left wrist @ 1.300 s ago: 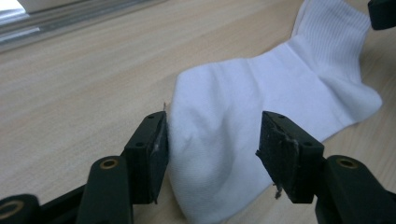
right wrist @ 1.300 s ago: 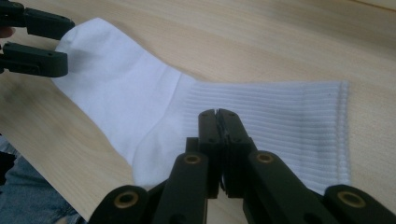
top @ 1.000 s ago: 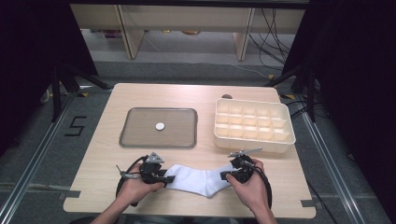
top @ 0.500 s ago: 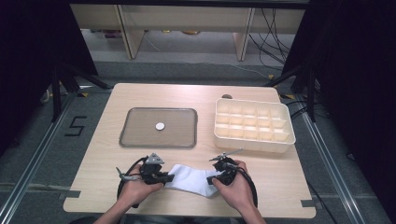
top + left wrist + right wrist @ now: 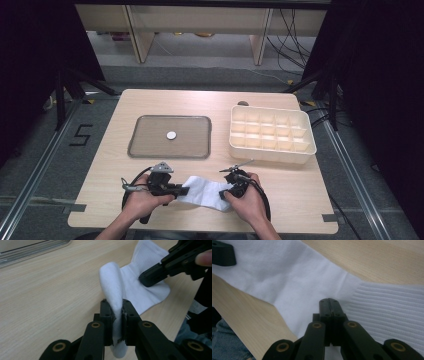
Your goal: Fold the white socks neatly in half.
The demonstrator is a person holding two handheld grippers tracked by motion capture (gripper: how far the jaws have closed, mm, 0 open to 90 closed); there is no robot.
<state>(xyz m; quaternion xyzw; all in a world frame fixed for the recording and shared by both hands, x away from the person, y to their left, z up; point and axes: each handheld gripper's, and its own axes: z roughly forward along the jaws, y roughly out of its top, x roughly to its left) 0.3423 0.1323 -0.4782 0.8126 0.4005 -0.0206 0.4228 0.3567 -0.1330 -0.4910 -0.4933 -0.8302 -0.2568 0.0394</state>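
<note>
A white sock (image 5: 205,191) lies on the wooden table near its front edge, between my two grippers. My left gripper (image 5: 183,190) is shut on one end of it. In the left gripper view that end of the sock (image 5: 112,285) stands up as a fold pinched between the jaws of the left gripper (image 5: 117,315). My right gripper (image 5: 228,193) is shut, jaws tight together, with its tips resting on top of the sock (image 5: 287,277) near where the ribbed cuff begins. No cloth shows between the jaws of the right gripper (image 5: 328,301).
A grey tray (image 5: 145,146) with a small white disc (image 5: 171,135) on it sits at the table's middle left. A cream box with several compartments (image 5: 270,150) stands at the right. The table's front edge runs just behind my hands.
My right gripper has moved left toward the left gripper across the sock. The sock now looks shorter and bunched between the two grippers. The left gripper has barely moved.
</note>
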